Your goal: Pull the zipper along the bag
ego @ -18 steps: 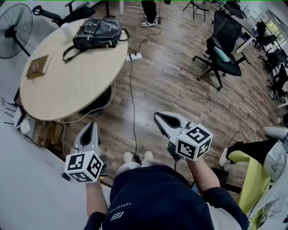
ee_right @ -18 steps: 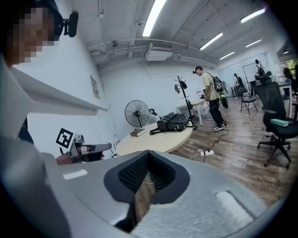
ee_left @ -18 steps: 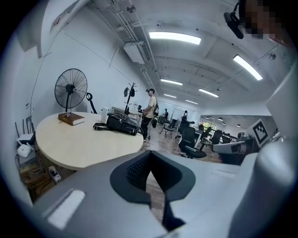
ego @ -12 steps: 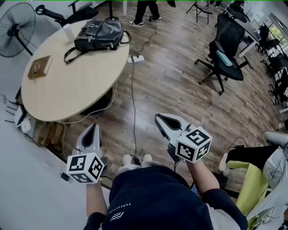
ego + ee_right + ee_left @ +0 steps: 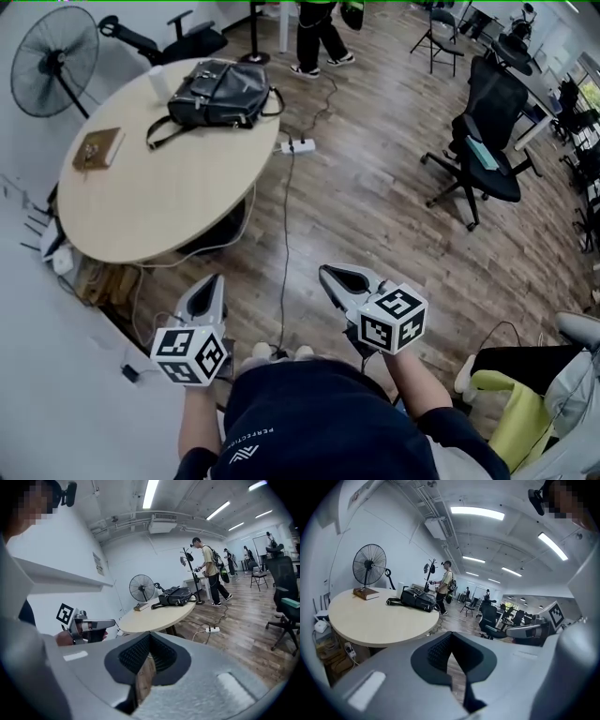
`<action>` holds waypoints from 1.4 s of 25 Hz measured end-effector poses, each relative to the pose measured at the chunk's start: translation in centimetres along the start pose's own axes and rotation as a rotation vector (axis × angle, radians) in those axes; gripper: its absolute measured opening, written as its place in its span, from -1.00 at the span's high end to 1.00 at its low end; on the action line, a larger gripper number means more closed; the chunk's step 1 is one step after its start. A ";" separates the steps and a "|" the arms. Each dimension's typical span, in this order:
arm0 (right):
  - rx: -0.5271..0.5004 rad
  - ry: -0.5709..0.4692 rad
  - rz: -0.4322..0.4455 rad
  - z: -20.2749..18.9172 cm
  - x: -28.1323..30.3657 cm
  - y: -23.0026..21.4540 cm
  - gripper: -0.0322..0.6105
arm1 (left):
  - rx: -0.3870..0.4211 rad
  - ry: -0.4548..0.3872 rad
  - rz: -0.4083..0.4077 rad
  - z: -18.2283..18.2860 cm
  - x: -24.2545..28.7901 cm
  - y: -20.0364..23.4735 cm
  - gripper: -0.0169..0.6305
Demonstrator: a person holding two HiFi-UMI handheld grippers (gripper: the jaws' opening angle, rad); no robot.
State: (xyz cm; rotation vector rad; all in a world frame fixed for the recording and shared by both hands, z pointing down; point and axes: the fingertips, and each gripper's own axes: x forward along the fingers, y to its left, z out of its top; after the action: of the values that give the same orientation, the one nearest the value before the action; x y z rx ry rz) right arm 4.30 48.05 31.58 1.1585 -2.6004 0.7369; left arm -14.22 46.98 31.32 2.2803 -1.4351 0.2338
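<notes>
While the black bag [image 5: 220, 92] lies on the round table [image 5: 141, 211], well apart from you, your left gripper [image 5: 212, 286] and right gripper [image 5: 330, 277] are closed and empty; judge the pull not yet begun.

A black bag [image 5: 217, 92] lies slumped on the far part of a round, pale-topped table [image 5: 159, 197], close to its edge. Its dark strap [image 5: 161, 132] trails loose across the tabletop beside it. The zipper is too small to make out.
</notes>
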 end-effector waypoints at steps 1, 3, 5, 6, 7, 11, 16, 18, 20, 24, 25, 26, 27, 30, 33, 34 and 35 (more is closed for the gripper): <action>0.000 0.007 0.007 -0.2 0.0 -0.3 0.89 | 0.001 0.000 0.005 0.0 0.2 -0.3 0.91; -0.003 0.023 0.021 -0.5 0.1 -0.7 0.89 | 0.003 0.001 0.014 -0.1 0.7 -0.9 0.91; -0.009 0.038 0.040 -0.9 0.5 -0.9 0.89 | 0.004 0.002 0.024 -0.2 0.9 -1.3 0.91; -0.011 0.044 0.051 -1.1 0.7 -0.9 0.89 | 0.003 0.003 0.030 -0.3 1.0 -1.4 0.91; -0.013 0.049 0.059 -1.2 1.0 -1.0 0.89 | -0.001 0.003 0.038 -0.4 1.0 -1.4 0.91; -0.005 0.057 0.072 -1.5 2.6 -1.4 0.89 | -0.014 0.007 0.084 -0.7 0.6 0.1 0.91; -0.024 0.063 0.079 -0.4 5.3 -1.6 0.89 | -0.015 -0.005 0.119 0.3 1.5 2.7 0.91; -0.036 0.063 0.076 0.4 6.8 -1.8 0.89 | -0.012 -0.008 0.115 0.9 2.7 3.7 0.91; -0.041 0.057 0.059 1.3 8.5 -2.4 0.89 | -0.008 -0.004 0.106 1.5 4.2 4.9 0.91; -0.027 0.052 0.030 3.3 12.0 -3.3 0.89 | -0.008 0.004 0.086 3.1 6.8 7.8 0.91; -0.031 0.051 0.027 3.9 12.8 -3.5 0.89 | -0.009 0.009 0.083 3.5 7.5 8.6 0.91; -0.035 0.049 0.023 4.5 13.7 -3.7 0.89 | -0.010 0.015 0.077 3.9 8.2 9.3 0.91; -0.038 0.047 0.019 5.1 14.6 -3.9 0.89 | -0.011 0.019 0.069 4.4 8.9 10.0 0.91; -0.032 0.033 0.009 6.9 17.1 -4.4 0.89 | -0.001 0.028 0.047 5.9 10.7 11.9 0.91; -0.025 0.025 -0.008 8.0 19.4 -5.1 0.89 | 0.012 0.037 0.039 7.0 12.4 13.8 0.91; -0.024 0.024 -0.013 8.3 20.2 -5.4 0.89 | 0.016 0.039 0.036 7.2 13.0 14.3 0.91; -0.022 0.023 -0.017 8.6 20.9 -5.6 0.89 | 0.021 0.043 0.031 7.5 13.6 14.8 0.91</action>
State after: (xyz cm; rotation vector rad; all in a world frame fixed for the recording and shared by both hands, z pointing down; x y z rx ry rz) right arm -5.44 26.99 33.99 1.1576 -2.5704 0.7117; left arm -21.90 27.11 33.53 2.2572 -1.4533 0.3067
